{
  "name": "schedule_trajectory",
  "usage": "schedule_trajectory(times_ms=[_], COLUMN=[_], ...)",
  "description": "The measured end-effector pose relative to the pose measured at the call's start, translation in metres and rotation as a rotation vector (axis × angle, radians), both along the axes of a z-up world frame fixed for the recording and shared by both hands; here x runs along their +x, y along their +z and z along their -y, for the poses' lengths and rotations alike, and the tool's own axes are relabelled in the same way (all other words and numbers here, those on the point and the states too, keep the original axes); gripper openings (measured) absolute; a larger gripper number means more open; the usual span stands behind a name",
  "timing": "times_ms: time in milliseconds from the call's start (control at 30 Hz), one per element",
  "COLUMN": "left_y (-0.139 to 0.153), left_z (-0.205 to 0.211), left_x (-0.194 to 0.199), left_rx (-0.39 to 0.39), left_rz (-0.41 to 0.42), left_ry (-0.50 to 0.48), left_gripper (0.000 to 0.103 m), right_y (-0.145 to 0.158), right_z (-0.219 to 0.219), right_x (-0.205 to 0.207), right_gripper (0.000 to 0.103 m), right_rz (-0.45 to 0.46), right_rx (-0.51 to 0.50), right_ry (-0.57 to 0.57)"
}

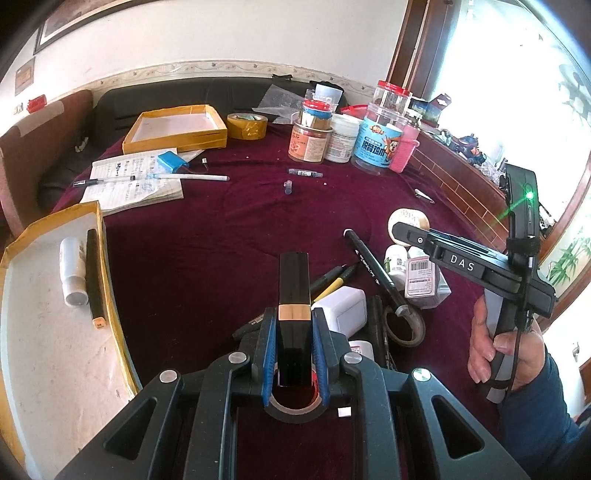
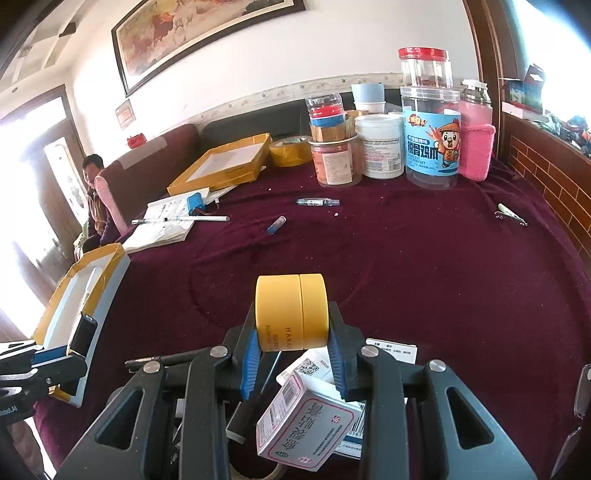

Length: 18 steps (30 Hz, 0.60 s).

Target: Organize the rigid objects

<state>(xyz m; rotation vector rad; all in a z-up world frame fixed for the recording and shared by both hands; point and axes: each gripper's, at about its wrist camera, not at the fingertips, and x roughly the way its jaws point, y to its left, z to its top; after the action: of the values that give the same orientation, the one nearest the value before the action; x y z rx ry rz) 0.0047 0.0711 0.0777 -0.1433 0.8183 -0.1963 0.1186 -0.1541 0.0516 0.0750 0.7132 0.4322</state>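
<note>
A maroon cloth [image 1: 207,236] is spread over the table, cluttered with pens and boxes up close. A black bar [image 1: 293,295] is clamped by the left gripper [image 1: 293,328], its long axis pointing straight ahead along the fingers. A yellow jar [image 2: 291,312] is pinched on its side by the right gripper [image 2: 293,347], above a medicine box [image 2: 306,421]. A yellow tray [image 1: 51,295] is seen at left. Jars [image 2: 430,136] are lined along the far edge. Only the right view catches a seated person [image 2: 96,199] and a painting [image 2: 192,33].
</note>
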Motion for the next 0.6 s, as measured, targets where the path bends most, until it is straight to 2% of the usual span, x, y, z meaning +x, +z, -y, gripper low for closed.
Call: schedule_trajectory(times_ms=[600], left_y=[0.011], left_z=[-0.020], left_x=[-0.012], left_rx=[-0.029], left_rz=[0.040], left_ry=[0.030], left_gripper=[0.018], right_y=[0.002], right_z=[-0.003], right_x=[-0.001], right_gripper=[0.031], right_rz=[0.009], right_rx=[-0.001], right_ry=[0.034])
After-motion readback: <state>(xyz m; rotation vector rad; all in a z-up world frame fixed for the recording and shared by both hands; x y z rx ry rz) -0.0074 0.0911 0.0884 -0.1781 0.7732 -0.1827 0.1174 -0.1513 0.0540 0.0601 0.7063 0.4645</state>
